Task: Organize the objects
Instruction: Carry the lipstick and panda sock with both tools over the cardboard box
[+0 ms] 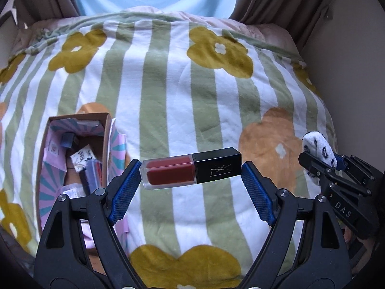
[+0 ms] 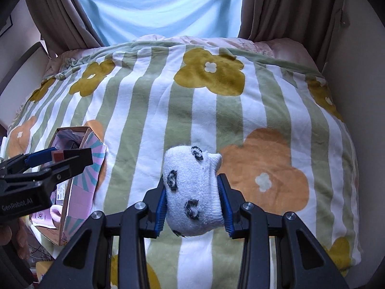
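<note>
Left wrist view
- Left gripper (image 1: 191, 172): jaws wide, closed end to end on the lipstick tube (image 1: 191, 171), carried crosswise above the blanket (image 1: 168, 91).
- Grip risk: only the tips of the blue pads (image 1: 127, 187) meet the tube's small end faces; a slight slackening or tilt would likely drop it.
- Cardboard box (image 1: 105, 144): near left on the blanket, open, already crowded with small items; the long tube could catch on its rim or flap.
- Right gripper (image 1: 320, 161): near right edge, holding the sock.

Right wrist view
- Right gripper (image 2: 192, 202): jaws narrow, squeezing the rolled white sock (image 2: 192, 190) above the blanket (image 2: 240, 110).
- Sock risk: soft and compressible; it may slide out or unroll.
- Left gripper (image 2: 60, 157): near left, in front of the cardboard box (image 2: 89, 144); two claws converging there could collide.
</note>
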Tool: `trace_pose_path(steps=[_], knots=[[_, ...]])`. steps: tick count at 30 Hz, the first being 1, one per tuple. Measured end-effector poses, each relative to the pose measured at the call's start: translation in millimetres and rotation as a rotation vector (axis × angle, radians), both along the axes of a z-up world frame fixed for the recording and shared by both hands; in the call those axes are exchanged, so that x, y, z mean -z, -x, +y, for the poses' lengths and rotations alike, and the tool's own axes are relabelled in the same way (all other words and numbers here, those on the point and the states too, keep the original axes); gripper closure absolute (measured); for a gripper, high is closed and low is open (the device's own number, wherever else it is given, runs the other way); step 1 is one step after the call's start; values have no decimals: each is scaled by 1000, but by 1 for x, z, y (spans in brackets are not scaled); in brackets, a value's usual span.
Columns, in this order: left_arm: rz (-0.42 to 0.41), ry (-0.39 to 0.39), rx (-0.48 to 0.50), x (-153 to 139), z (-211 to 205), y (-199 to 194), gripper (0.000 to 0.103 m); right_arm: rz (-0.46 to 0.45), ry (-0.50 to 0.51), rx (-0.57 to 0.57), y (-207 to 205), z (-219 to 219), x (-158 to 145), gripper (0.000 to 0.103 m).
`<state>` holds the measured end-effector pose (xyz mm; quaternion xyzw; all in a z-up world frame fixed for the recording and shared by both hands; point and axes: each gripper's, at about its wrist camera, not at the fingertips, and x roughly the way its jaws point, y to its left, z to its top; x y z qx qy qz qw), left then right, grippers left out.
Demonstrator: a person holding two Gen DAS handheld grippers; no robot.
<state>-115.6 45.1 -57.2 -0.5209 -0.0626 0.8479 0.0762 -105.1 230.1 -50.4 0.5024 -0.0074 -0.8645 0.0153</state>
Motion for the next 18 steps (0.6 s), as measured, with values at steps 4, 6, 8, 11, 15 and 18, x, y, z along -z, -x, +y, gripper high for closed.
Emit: trace_pose_path(steps=[4, 6, 8, 11, 15, 18], knots=[[6, 9, -22, -5, -16, -25, 20, -11, -2, 13, -16, -11, -3, 67], [7, 7, -45, -5, -25, -38, 20, -20, 0, 12, -22, -15, -1, 67], [5, 11, -58, -3, -32, -50, 20, -23, 1, 13, -28, -19, -1, 67], [-6, 12, -68, 1, -41, -60, 20, -18, -2, 13, -34, -25, -3, 67], [-6, 8, -87, 1, -52, -68, 20, -12, -1, 14, -38, -31, -8, 67], [3, 4, -103, -2, -59, -71, 20, -9, -5, 6, -38, -38, -11, 67]])
